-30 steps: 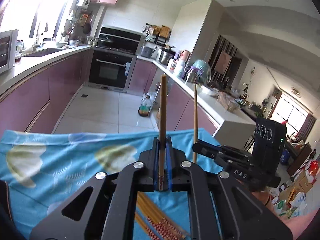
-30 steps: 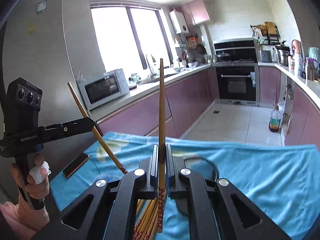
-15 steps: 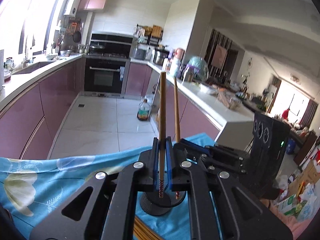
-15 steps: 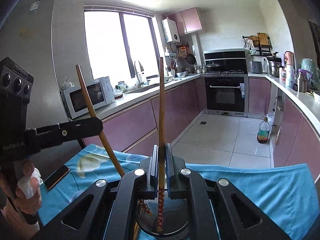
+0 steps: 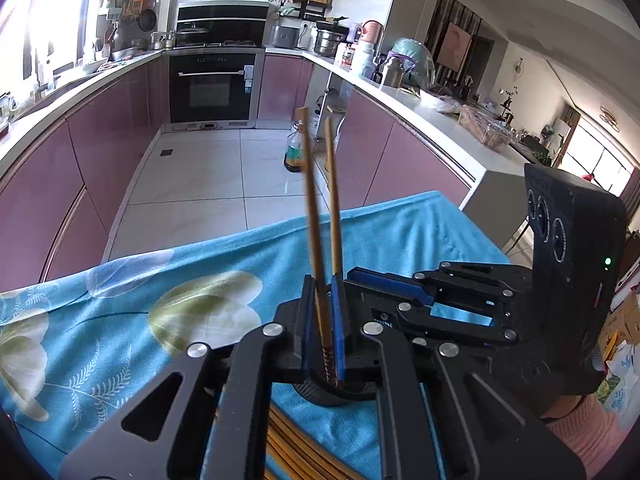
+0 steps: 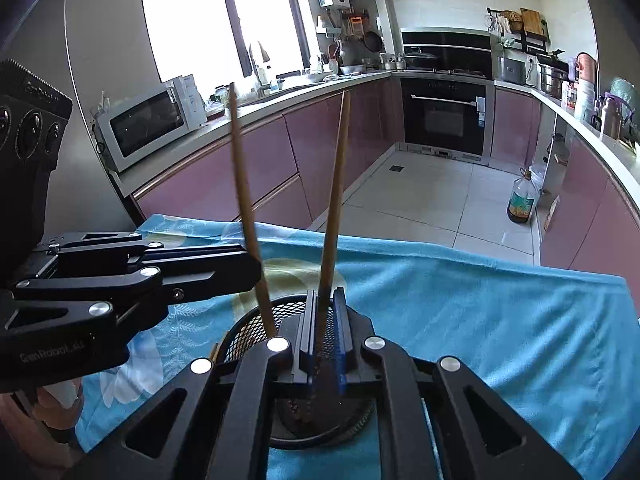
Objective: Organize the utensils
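While both tools hang over a black mesh cup (image 6: 244, 330) on a desk covered by a blue flowered cloth (image 5: 120, 304), each has its jaws pressed together on one wooden chopstick. The left tool (image 5: 324, 320) pinches its chopstick (image 5: 312, 208) near the patterned lower end, which reaches down into the cup. The right tool (image 6: 325, 328) pinches the other chopstick (image 6: 334, 200) the same way, its lower end also inside the cup. The two sticks rise side by side, tilted slightly apart. More chopsticks (image 5: 296, 452) lie loose on the cloth just below the left tool, not yet sorted.

The risks, as I judge them — the tools are crowded very close over one small cup, so a sideways nudge from either could tip it or knock the other's stick. If the jaws part while a stick leans, it may swing against the rim and rock the light cup. Whether the stick ends touch the cup's bottom cannot be told; a drop from height might bounce one out.
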A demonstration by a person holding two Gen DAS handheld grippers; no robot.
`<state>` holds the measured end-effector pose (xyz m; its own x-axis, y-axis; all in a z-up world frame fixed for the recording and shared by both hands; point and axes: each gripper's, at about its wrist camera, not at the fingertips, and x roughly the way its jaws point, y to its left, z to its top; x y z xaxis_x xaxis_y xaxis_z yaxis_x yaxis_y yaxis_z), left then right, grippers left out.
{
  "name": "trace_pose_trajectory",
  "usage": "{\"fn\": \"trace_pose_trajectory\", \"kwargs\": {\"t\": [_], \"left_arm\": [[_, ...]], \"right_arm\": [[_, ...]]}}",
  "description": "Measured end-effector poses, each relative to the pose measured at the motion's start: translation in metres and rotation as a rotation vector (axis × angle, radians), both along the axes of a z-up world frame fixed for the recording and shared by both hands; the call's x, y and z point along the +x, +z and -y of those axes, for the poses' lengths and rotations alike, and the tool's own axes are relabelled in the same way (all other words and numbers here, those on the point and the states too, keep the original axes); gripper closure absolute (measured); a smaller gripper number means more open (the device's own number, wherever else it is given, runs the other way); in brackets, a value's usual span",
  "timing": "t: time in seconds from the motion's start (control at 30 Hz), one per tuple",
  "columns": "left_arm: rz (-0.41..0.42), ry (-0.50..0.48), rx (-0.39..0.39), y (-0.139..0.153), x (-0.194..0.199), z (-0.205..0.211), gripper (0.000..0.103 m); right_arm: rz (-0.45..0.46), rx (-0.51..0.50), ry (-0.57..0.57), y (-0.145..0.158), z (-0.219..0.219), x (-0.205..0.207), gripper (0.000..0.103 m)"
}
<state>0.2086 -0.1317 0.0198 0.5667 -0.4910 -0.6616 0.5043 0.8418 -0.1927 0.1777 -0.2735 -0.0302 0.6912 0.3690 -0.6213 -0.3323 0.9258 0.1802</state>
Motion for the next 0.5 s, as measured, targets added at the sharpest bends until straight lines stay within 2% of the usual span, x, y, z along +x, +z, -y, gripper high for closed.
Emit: {"fn": "trace_pose_trajectory", "kwargs": {"t": [0.1, 0.2, 0.33, 0.4, 0.5], "left_arm": [[-0.005, 0.021, -0.002, -0.005, 0.006, -0.001, 0.093], [0.006, 0.041, -0.003, -0.008, 0.008, -0.005, 0.087], [0.055, 0.084, -0.011, -0.006, -0.005, -0.021, 0.079], [0.087, 0.105, -0.017, -0.002, -0.013, -0.03, 0.07], [0.128, 0.137, -0.011, 0.001, -0.028, -0.047, 0.064]], "right_arm": [[0.003, 0.001, -0.009, 0.0, 0.0, -0.002, 0.09], [0.015, 0.004, -0.017, 0.003, 0.002, -0.005, 0.084], [0.041, 0.003, -0.035, 0.008, 0.007, -0.01, 0.078], [0.062, 0.01, -0.042, 0.011, 0.009, -0.017, 0.074], [0.093, 0.022, -0.041, 0.019, 0.013, -0.029, 0.073]]}}
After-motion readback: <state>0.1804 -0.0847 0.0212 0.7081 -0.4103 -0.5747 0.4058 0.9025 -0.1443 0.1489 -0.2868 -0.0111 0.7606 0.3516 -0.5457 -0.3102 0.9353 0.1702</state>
